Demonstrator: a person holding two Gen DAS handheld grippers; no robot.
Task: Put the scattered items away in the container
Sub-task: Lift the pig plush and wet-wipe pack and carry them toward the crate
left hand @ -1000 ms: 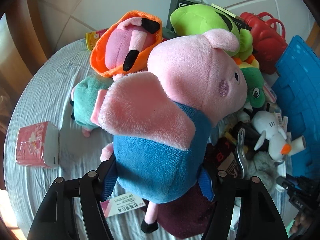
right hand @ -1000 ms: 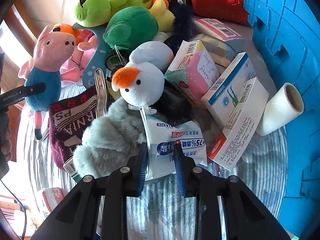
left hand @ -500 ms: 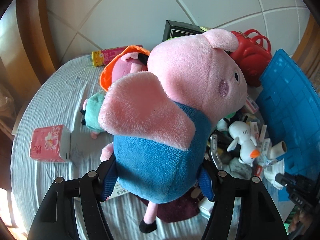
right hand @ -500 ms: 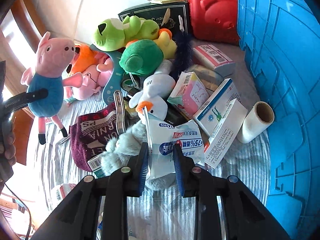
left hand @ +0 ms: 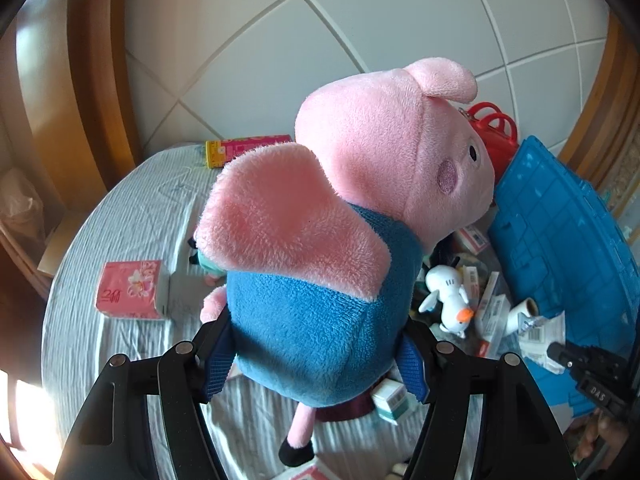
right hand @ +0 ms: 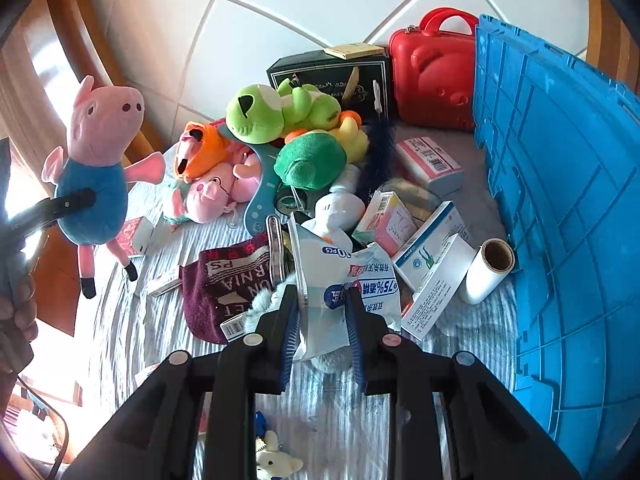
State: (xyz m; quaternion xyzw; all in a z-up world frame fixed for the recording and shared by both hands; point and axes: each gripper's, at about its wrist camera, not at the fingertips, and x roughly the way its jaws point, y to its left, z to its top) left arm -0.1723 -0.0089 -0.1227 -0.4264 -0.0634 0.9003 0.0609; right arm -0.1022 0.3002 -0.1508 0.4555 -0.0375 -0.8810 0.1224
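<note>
My left gripper (left hand: 316, 364) is shut on a pink pig plush in a blue shirt (left hand: 320, 300) and holds it high above the table; the plush also shows in the right wrist view (right hand: 94, 184). My right gripper (right hand: 322, 320) is shut on a white and blue wipes packet (right hand: 340, 276), lifted above the pile. The blue crate (right hand: 560, 220) stands at the right, and also shows in the left wrist view (left hand: 560, 232).
On the striped cloth (right hand: 132, 320) lie green plush toys (right hand: 288, 112), an orange and pink plush (right hand: 208, 168), a maroon cloth (right hand: 224, 284), boxes (right hand: 432, 264), a paper roll (right hand: 488, 272), a red case (right hand: 432, 72) and a black box (right hand: 332, 72). A pink tissue pack (left hand: 130, 290) lies apart.
Both grippers have risen with their loads. The pig plush has lifted well clear of the table, and the wipes packet has come up off the pile.
</note>
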